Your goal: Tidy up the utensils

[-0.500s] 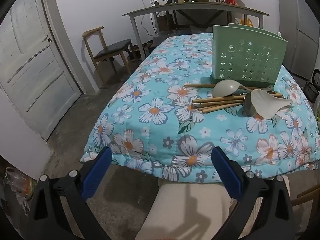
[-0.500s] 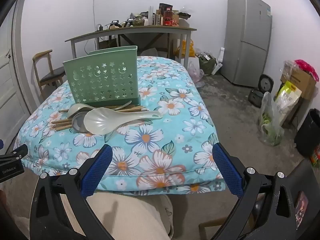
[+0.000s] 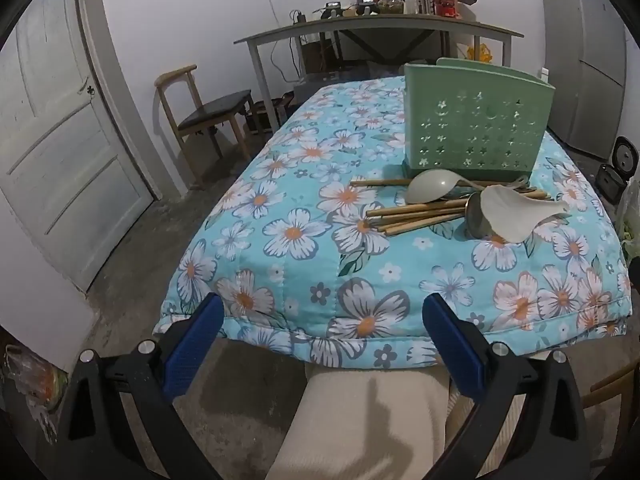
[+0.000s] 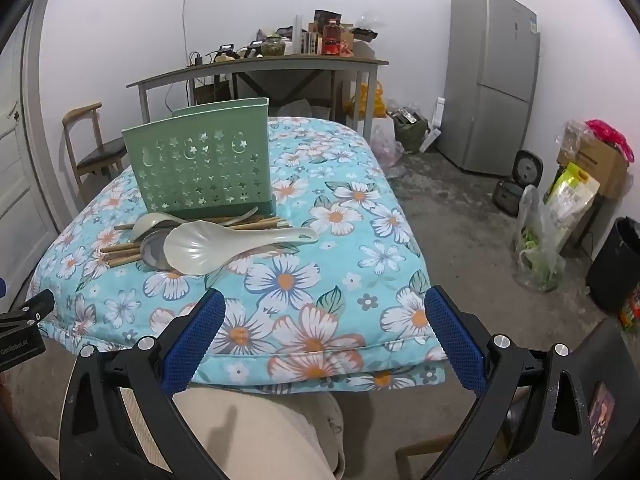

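A green perforated utensil holder (image 3: 474, 134) (image 4: 200, 168) stands on the floral-quilted table (image 3: 304, 264) (image 4: 320, 304). In front of it lies a pile: a large white rice paddle (image 3: 516, 212) (image 4: 224, 246), a smaller pale spoon (image 3: 428, 188) (image 4: 150, 224), a metal ladle bowl (image 3: 476, 216) (image 4: 154, 254) and several bamboo chopsticks (image 3: 408, 216) (image 4: 120, 252). My left gripper (image 3: 322, 326) hangs open near the quilt's front edge, well short of the pile. My right gripper (image 4: 324, 326) is open too, over the front edge, with nothing between its fingers.
A person's beige-clad knee (image 3: 372, 420) (image 4: 248, 436) sits below the table edge. A wooden chair (image 3: 208, 112), a door (image 3: 60, 152) and a cluttered desk (image 3: 380, 28) stand beyond. A fridge (image 4: 492, 80), bags (image 4: 540, 236) and a black bin (image 4: 616, 264) lie to the right.
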A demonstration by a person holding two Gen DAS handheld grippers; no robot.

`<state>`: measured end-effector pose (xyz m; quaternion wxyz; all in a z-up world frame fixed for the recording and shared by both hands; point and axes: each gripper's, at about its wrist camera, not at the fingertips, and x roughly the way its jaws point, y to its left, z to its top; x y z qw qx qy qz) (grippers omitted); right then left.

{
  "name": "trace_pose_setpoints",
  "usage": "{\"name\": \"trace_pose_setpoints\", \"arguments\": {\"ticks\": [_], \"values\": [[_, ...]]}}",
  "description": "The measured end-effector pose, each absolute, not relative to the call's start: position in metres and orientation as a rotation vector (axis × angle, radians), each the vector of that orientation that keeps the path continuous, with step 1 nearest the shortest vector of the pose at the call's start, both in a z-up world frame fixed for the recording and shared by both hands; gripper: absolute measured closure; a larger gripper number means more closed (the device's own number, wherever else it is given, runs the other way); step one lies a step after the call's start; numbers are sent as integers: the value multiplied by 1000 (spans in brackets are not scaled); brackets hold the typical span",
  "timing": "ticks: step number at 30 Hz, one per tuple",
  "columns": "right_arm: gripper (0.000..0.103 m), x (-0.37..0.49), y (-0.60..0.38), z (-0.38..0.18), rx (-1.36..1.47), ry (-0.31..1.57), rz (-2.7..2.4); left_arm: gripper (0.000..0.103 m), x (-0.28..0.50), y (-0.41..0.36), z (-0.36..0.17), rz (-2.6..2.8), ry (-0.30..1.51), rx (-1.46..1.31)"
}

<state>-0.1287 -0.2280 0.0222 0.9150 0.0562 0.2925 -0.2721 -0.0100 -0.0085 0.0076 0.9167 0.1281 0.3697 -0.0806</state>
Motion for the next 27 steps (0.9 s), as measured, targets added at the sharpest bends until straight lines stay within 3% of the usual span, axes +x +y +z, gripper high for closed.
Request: {"name": "trace_pose_setpoints", "arguments": {"ticks": [27], "values": [[8,-134,-226,30,119,603,-559,6,-15,-9,10,-191,736,269]]}}
